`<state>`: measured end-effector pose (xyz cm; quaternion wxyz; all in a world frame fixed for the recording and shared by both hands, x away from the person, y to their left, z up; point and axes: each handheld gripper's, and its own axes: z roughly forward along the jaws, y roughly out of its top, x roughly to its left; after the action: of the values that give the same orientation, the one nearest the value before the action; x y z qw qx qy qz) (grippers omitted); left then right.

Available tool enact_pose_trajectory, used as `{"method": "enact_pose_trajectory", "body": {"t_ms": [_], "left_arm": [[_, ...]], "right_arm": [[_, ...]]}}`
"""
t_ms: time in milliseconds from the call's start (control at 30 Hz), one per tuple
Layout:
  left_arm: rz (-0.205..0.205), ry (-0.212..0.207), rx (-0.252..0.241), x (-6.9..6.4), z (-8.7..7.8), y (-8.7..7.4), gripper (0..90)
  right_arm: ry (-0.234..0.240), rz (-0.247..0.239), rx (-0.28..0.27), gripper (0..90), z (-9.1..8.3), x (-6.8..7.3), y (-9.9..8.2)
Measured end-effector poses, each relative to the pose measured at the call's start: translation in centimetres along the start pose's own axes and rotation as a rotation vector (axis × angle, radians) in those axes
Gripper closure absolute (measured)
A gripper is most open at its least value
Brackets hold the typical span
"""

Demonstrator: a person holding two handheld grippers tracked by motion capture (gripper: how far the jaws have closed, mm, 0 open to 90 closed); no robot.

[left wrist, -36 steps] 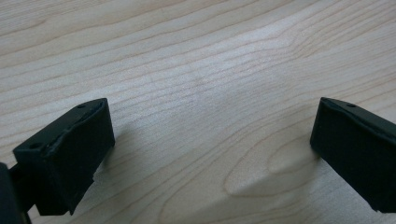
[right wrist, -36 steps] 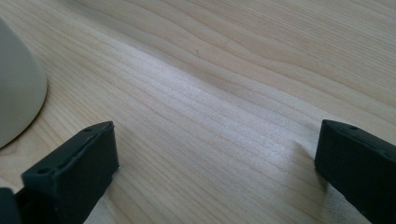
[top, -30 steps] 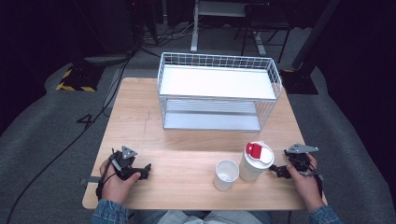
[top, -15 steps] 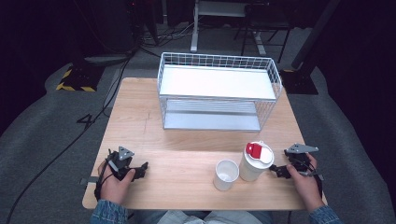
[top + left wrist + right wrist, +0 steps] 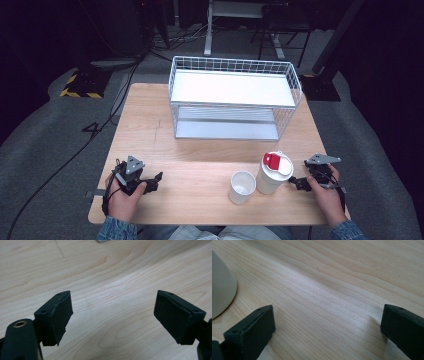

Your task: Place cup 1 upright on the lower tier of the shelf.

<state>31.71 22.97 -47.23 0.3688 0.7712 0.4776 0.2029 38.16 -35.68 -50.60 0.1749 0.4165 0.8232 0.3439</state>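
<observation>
A white paper cup with a red-and-white lid [image 5: 273, 172] stands near the table's front right, and an open, empty white cup [image 5: 242, 186] stands just left of it. My right gripper [image 5: 295, 182] rests on the wood right of the lidded cup, pointing at it, jaws open and empty. In the right gripper view the gripper [image 5: 328, 327] has bare wood between its jaws, and the cup's base [image 5: 220, 290] curves in at the left edge. My left gripper [image 5: 152, 181] lies open on the front left of the table. In the left gripper view it [image 5: 112, 315] spans bare wood.
A white wire basket shelf [image 5: 235, 95] stands at the middle back of the wooden table [image 5: 200, 160]. Beyond the table are grey floor, cables and a yellow-and-black striped block [image 5: 79, 85] at the far left.
</observation>
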Motion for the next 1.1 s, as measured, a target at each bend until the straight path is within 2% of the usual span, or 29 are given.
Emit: {"method": "enact_pose_trajectory", "body": {"t_ms": [200,300,467,667,900,1100], "left_arm": [[0.015,-0.052,-0.056,-1.6,-1.1,1.0,16.1],[-0.012,-0.084,-0.094,-2.3,-1.6,1.4,16.6],[0.008,-0.111,-0.127,-3.2,-2.2,2.0,16.5],[0.011,-0.150,-0.160,-4.6,-2.5,2.8,16.8],[0.069,-0.200,-0.172,-7.0,-2.8,4.1,17.7],[0.108,-0.263,-0.193,-9.5,-2.8,4.9,18.8]], "right_arm": [[0.000,0.000,0.000,0.0,0.0,0.0,0.0],[0.000,0.000,0.000,0.0,0.0,0.0,0.0],[0.000,0.000,0.000,0.0,0.0,0.0,0.0],[0.000,0.000,0.000,0.0,0.0,0.0,0.0],[0.000,0.000,0.000,0.0,0.0,0.0,0.0],[0.000,0.000,0.000,0.0,0.0,0.0,0.0]]}}
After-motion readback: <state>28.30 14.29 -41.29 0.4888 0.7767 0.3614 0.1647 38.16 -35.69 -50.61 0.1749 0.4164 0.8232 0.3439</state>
